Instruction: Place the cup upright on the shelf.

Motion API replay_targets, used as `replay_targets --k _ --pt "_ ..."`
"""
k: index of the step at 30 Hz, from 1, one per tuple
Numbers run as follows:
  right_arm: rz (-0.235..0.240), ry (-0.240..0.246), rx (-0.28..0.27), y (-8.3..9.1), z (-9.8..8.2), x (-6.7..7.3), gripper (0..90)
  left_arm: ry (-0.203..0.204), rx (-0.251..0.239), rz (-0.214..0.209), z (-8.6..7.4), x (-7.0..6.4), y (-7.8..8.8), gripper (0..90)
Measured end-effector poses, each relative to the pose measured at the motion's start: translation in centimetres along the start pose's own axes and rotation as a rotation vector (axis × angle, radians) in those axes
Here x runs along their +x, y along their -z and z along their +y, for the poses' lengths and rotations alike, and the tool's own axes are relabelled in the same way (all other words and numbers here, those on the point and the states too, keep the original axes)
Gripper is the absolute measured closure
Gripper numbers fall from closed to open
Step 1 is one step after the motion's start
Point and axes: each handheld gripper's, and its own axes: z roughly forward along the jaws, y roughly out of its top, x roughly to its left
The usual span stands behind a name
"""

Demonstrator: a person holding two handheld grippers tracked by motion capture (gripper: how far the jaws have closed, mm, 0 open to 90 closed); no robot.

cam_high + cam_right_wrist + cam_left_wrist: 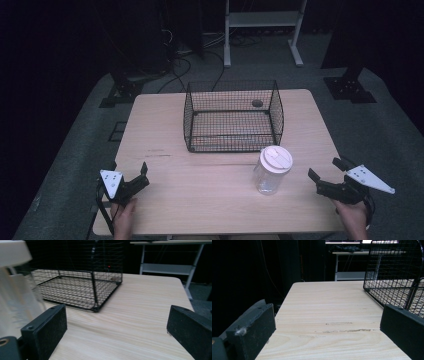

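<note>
We hold our left gripper [141, 176] low at the near left, jaws spread wide. Our right gripper [325, 168] sits near right, jaws likewise apart, gripping nothing.

Table [165, 200] near edge: bare wood between left gripper [141, 176] and right gripper [326, 175], passable | Obstacle: lidded clear jar [272, 170] stood right of centre, near the right gripper | Obstacle: wire basket [233, 116] occupied far-edge centre | Strips beside the basket toward left and right edges: bare.
</note>
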Motion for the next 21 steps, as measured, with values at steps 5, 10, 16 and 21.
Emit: replay_targets --k 5,10,16,21 --pt "0.046 0.038 0.019 0.1 0.5 1.3 2.1 -0.003 0.001 0.0 0.0 0.0 0.0 0.0" --pt "0.082 0.057 0.009 0.2 0.9 2.5 1.4 -0.003 0.0 0.0 0.0 0.0 0.0 0.0" --pt "0.111 0.084 0.013 -0.1 1.0 3.7 1.5 -0.007 -0.003 -0.006 0.0 -0.1 0.0 0.0" --pt "0.154 0.095 0.02 -0.4 0.9 5.0 1.4 -0.006 -0.003 -0.006 0.0 0.0 0.0 0.0"
